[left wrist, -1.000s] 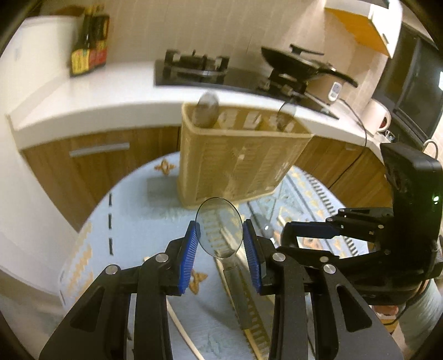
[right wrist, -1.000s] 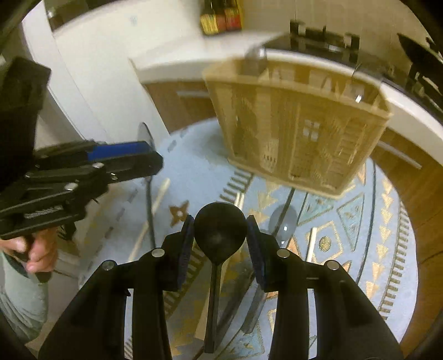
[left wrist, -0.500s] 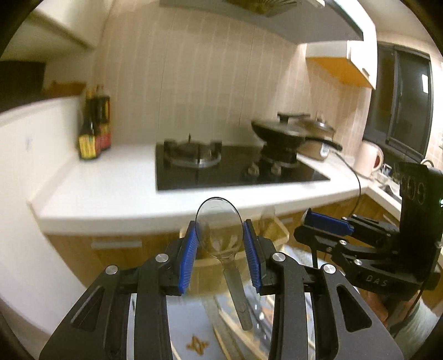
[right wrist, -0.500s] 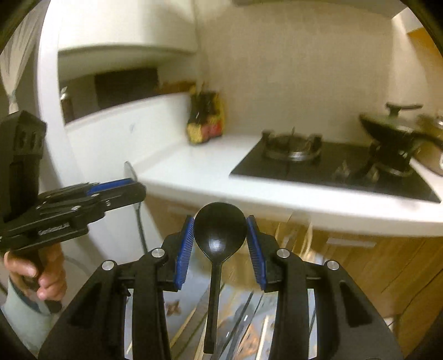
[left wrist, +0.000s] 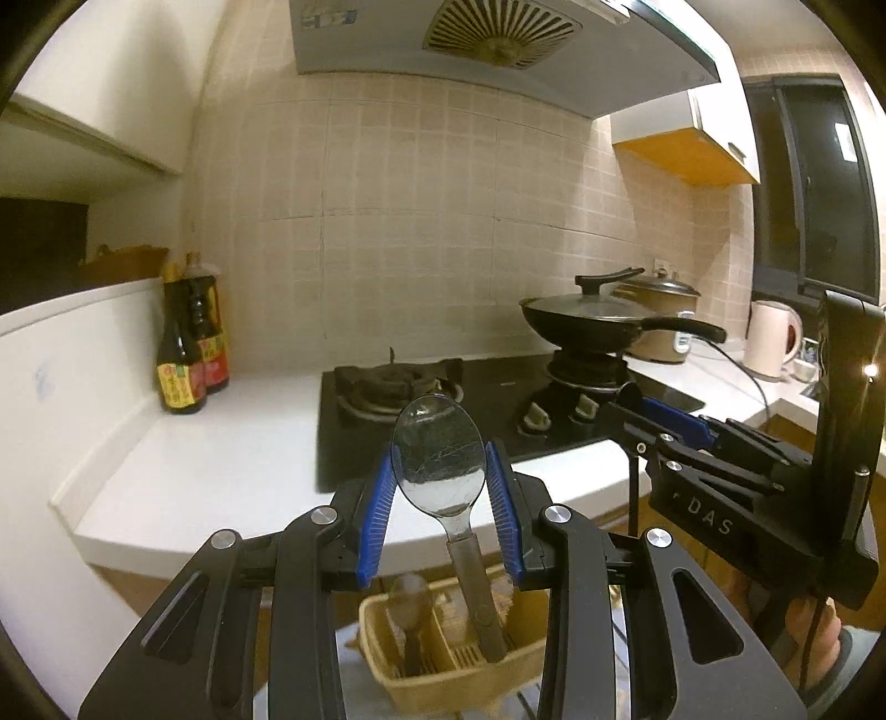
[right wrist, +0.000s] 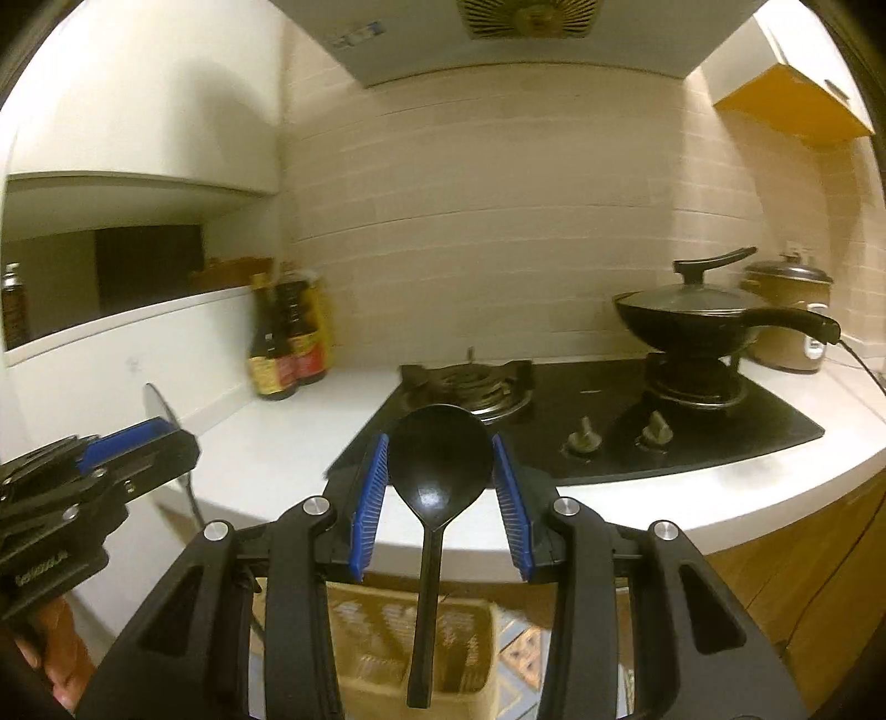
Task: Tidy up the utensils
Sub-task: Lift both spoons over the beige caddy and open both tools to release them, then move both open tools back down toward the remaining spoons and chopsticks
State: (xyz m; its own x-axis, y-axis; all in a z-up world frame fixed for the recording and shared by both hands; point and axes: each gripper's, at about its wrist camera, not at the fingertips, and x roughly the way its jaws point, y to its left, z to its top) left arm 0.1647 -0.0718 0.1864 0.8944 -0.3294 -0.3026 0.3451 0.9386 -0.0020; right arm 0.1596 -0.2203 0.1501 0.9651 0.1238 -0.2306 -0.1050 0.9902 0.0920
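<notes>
Left hand-held gripper [left wrist: 440,487] clamped on a clear spoon [left wrist: 437,465], bowl up, right hand-held gripper [right wrist: 440,482] clamped on a black spoon [right wrist: 437,465], handle hanging down, both raised above a wicker utensil basket [left wrist: 437,670], white counter [left wrist: 221,443] and stove [right wrist: 609,421] beyond.

A beige tiled wall [left wrist: 421,221] backs a white countertop [left wrist: 221,454] with a black gas hob [left wrist: 443,410]. A range hood [left wrist: 498,50] hangs above, and a dark window [left wrist: 814,188] is at right under warm, dim light.
</notes>
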